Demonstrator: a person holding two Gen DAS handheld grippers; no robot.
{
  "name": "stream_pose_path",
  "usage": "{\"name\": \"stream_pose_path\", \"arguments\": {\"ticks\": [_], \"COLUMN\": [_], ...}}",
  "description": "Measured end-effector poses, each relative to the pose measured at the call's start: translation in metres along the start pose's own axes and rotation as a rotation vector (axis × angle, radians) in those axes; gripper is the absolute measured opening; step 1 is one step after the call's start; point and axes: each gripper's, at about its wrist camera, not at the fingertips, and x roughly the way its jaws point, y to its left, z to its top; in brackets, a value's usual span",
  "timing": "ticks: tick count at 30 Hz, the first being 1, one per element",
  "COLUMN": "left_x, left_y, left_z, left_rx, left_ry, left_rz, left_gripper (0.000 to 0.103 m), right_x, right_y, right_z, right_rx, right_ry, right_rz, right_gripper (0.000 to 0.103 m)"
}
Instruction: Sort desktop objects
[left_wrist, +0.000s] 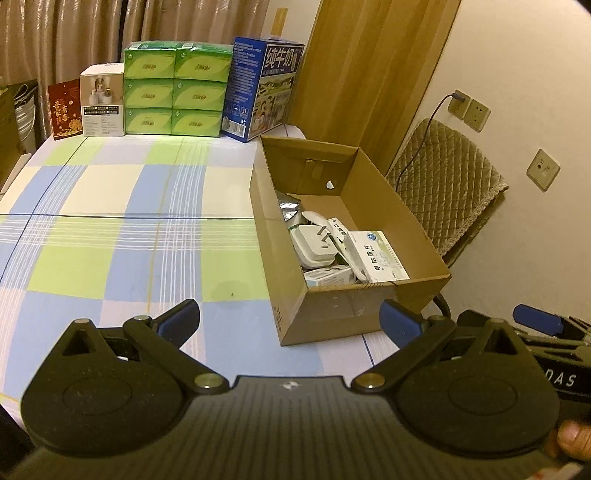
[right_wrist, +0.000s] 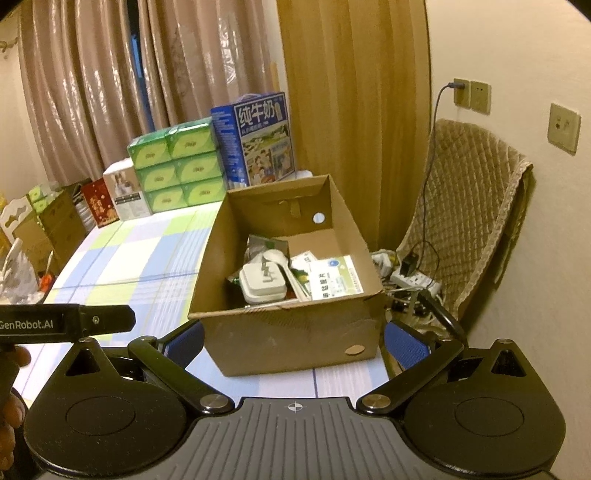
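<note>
An open cardboard box (left_wrist: 413, 295) (right_wrist: 280, 339) stands at the right edge of a checked tablecloth. Inside lie a white plug adapter (left_wrist: 314, 245) (right_wrist: 263, 282), a white medicine box (left_wrist: 376, 258) (right_wrist: 334, 277), a smaller white carton (left_wrist: 328, 276), a white spoon-like piece (right_wrist: 275, 257) and a silver foil pack (left_wrist: 290, 208). My left gripper (left_wrist: 290, 319) hovers open just in front of the box's near left corner, nothing between its blue pads. My right gripper (right_wrist: 293, 341) is open too, its fingers spread either side of the box's near wall, holding nothing.
At the table's far edge stand stacked green tissue packs (left_wrist: 175, 88), a blue milk carton (left_wrist: 264, 88), a white box (left_wrist: 102, 105) and a red packet (left_wrist: 65, 110). A quilt-covered chair (right_wrist: 469, 206) and a power strip with cables (right_wrist: 413, 278) are right of the table.
</note>
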Motion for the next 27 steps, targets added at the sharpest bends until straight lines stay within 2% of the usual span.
{"name": "stream_pose_path", "arguments": {"ticks": [17, 27], "left_x": [-0.0037, -0.0023], "left_y": [-0.0022, -0.0036], "left_z": [-0.0003, -0.0011], "left_rx": [-0.002, 0.008], "left_ry": [-0.042, -0.044], "left_rz": [0.021, 0.009], "left_gripper": [0.102, 0.102], "right_x": [0.0041, 0.0053], "right_y": [0.0024, 0.0037], "right_z": [-0.0037, -0.0035], "right_rx": [-0.011, -0.009], "right_ry": [0.034, 0.036], "right_rz": [0.002, 0.000], "right_gripper": [0.101, 0.101]}}
